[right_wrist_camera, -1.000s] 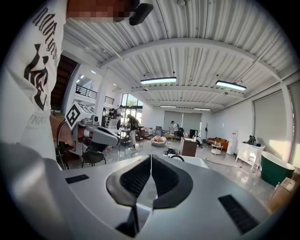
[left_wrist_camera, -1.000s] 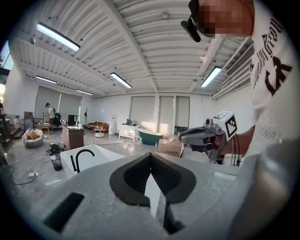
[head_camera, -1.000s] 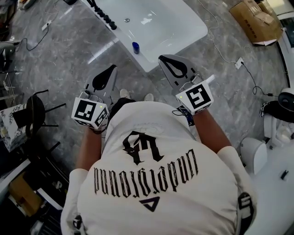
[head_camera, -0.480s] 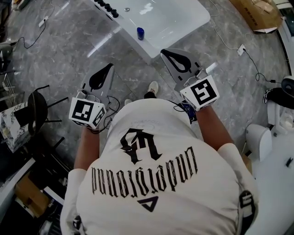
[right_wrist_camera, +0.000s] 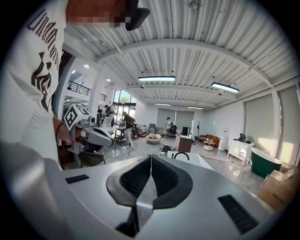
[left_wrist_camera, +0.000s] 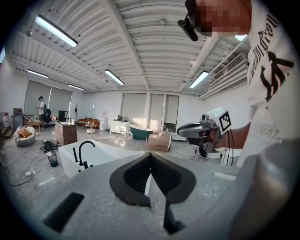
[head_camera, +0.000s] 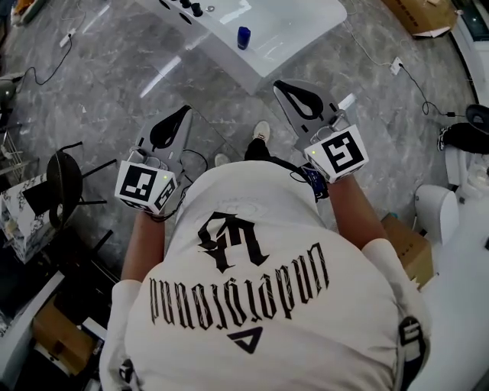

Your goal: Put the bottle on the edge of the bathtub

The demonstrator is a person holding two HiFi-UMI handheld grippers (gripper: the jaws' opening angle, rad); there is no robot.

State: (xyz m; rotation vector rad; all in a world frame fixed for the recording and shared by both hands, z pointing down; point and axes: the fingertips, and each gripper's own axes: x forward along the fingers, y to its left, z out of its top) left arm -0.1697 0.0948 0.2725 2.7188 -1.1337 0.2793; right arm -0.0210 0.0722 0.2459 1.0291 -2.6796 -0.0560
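Observation:
A small blue bottle [head_camera: 243,37] stands upright on the near rim of the white bathtub [head_camera: 306,30] at the top of the head view. In the left gripper view it shows as a dark bottle [left_wrist_camera: 52,158] at the tub's left end, near the black faucet [left_wrist_camera: 84,152]. My left gripper [head_camera: 186,113] and right gripper [head_camera: 280,84] hover over the grey floor in front of the person, well short of the tub. Both are shut with nothing between the jaws, as the left gripper [left_wrist_camera: 150,155] and right gripper [right_wrist_camera: 151,157] show in their own views.
A black chair [head_camera: 61,179] stands at the left. Cardboard boxes [head_camera: 424,11] lie at the top right and by the person's right side [head_camera: 409,244]. Cables run over the marble floor [head_camera: 114,84]. White equipment [head_camera: 458,221] stands at the right. A green tub [left_wrist_camera: 140,132] is far off.
The bathtub and the blue bottle have slid toward the top of the head view, farther from the grippers. Both grippers stay shut and empty in front of the person.

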